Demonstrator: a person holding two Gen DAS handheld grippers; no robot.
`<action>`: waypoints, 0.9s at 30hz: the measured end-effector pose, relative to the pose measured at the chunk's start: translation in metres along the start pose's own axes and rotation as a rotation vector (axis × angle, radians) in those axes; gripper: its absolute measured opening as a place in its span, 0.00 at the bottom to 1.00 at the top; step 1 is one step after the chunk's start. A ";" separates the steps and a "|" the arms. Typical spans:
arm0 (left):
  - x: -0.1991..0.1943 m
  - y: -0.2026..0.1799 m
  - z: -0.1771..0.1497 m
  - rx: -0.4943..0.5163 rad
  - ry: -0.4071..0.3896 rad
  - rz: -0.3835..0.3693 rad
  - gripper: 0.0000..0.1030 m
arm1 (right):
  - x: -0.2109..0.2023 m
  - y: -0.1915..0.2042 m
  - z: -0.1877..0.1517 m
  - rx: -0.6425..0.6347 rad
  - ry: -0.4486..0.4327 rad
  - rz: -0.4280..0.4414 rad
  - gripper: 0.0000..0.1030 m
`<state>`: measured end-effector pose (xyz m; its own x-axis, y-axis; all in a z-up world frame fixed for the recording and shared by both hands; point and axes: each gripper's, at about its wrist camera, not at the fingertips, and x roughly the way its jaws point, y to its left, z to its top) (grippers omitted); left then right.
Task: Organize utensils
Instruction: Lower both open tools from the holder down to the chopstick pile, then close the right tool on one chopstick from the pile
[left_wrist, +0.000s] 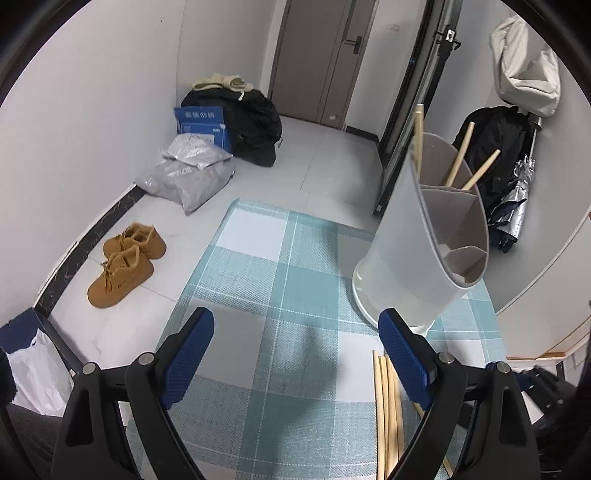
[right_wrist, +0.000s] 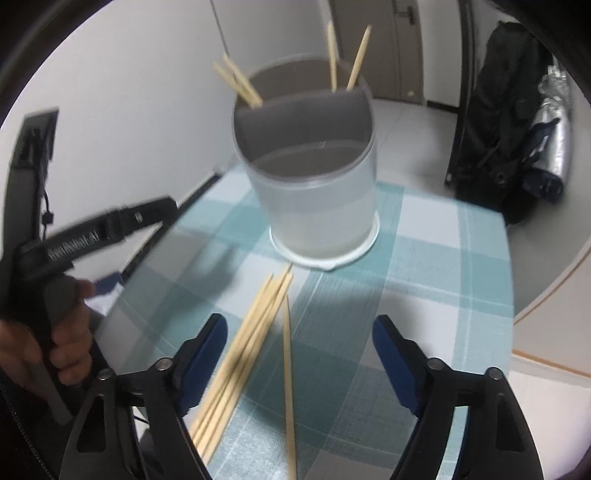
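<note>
The loose chopsticks (right_wrist: 251, 354) lie on the checked teal cloth (right_wrist: 424, 258), a bundle of several side by side running from under the right gripper's (right_wrist: 300, 343) left pad away toward the holder, with a single chopstick (right_wrist: 288, 376) lying apart from the bundle, almost straight down the gap between the jaws. The right gripper's jaws stand apart with nothing pressed between the pads; the sticks lie below and between them, not gripped. Just beyond the far ends of the sticks stands the grey utensil holder (right_wrist: 314, 206), upright on its white base, with divided compartments; two chopsticks lean out of its rear left section and two more rise from the rear right. The left gripper (left_wrist: 295, 354) hangs over bare cloth with its jaws wide apart and empty; the holder (left_wrist: 417, 243) rises just beyond its right pad, and the loose chopsticks (left_wrist: 386, 410) lie beside and under that same pad. In the right wrist view a hand (right_wrist: 62, 343) grips the left gripper's handle, off to the left of the jaws.
</note>
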<state>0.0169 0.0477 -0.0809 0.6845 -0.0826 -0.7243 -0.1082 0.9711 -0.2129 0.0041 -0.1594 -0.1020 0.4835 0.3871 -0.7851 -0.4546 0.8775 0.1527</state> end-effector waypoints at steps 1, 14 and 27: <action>0.001 0.002 0.000 -0.007 0.005 0.002 0.85 | 0.007 0.001 0.000 -0.007 0.023 -0.003 0.69; 0.009 0.025 0.004 -0.142 0.094 -0.004 0.85 | 0.061 0.002 0.006 -0.086 0.191 -0.005 0.35; 0.024 0.028 0.003 -0.123 0.125 0.024 0.85 | 0.065 0.028 0.013 -0.265 0.195 -0.051 0.11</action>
<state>0.0325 0.0732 -0.1022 0.5863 -0.0944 -0.8046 -0.2164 0.9389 -0.2678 0.0326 -0.1063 -0.1408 0.3697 0.2606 -0.8918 -0.6245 0.7805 -0.0308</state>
